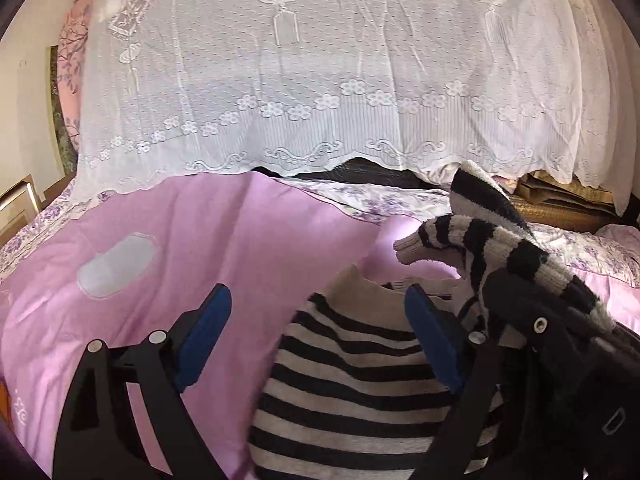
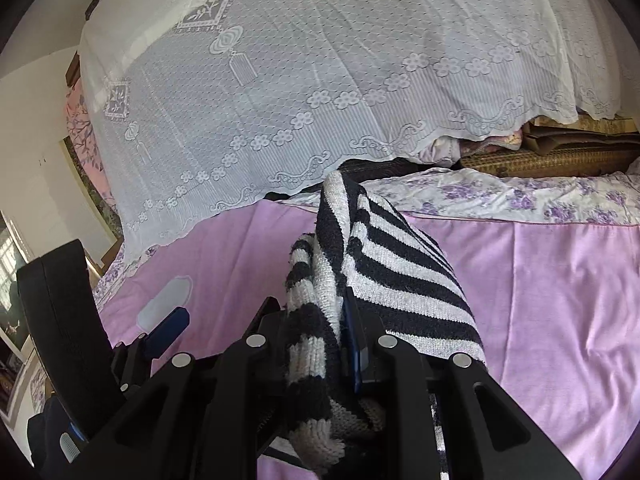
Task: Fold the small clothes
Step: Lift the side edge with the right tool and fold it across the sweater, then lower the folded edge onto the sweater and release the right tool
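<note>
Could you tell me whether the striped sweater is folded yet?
Not yet: the striped sweater lies partly spread on the pink sheet, one part lifted, bunched in the shut right hand-held gripper.

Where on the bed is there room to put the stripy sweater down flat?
Bare pink sheet lies left of the striped sweater, around the white patch, up to the lace cover. More lies right of the right claw, below the flowered strip. It is crowded where the left claw and sweater bunch.

The sweater (image 1: 360, 380) is striped black and cream. The bedspread (image 2: 560, 300) is plain lilac; the sheet (image 2: 520, 196) white with purple flowers
</note>
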### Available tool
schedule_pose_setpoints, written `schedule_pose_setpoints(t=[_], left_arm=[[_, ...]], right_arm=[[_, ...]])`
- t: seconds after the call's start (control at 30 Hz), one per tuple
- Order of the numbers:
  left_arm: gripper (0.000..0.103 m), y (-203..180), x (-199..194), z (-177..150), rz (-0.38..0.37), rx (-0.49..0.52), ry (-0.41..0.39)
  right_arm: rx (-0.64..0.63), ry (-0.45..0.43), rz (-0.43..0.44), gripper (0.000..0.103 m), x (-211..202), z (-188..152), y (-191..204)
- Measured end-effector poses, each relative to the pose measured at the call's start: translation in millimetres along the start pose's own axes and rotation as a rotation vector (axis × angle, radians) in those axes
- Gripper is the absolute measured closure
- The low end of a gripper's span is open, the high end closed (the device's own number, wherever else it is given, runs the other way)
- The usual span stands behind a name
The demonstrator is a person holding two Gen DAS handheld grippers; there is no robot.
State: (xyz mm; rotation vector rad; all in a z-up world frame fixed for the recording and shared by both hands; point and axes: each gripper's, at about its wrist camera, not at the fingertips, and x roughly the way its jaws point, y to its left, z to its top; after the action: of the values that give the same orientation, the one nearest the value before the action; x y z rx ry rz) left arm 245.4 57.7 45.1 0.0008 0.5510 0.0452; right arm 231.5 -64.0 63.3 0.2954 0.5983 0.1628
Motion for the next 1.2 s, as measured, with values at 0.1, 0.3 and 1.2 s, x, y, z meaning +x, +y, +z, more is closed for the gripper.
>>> schedule_pose_setpoints(t=[0.1, 0.3, 1.2], left_arm=[[0.018, 31.6, 6.8, -3.8, 0.017, -0.021, 0.023], [0.011, 77.5, 57.2, -50.0, 0.098, 0.048, 0.179], [0.007, 105.2, 2.4, -21.1, -0.176, -0.241, 0.183]], right_arm=[[-0.021, 0.018, 0.023, 0.082, 14.5, -7.0, 24.2], [-0.062, 0.143, -0.021, 0.082, 74.2, -62.9, 42.4], [-0.254, -0.041, -0.007, 0.079, -49.3, -51.1, -43.0]])
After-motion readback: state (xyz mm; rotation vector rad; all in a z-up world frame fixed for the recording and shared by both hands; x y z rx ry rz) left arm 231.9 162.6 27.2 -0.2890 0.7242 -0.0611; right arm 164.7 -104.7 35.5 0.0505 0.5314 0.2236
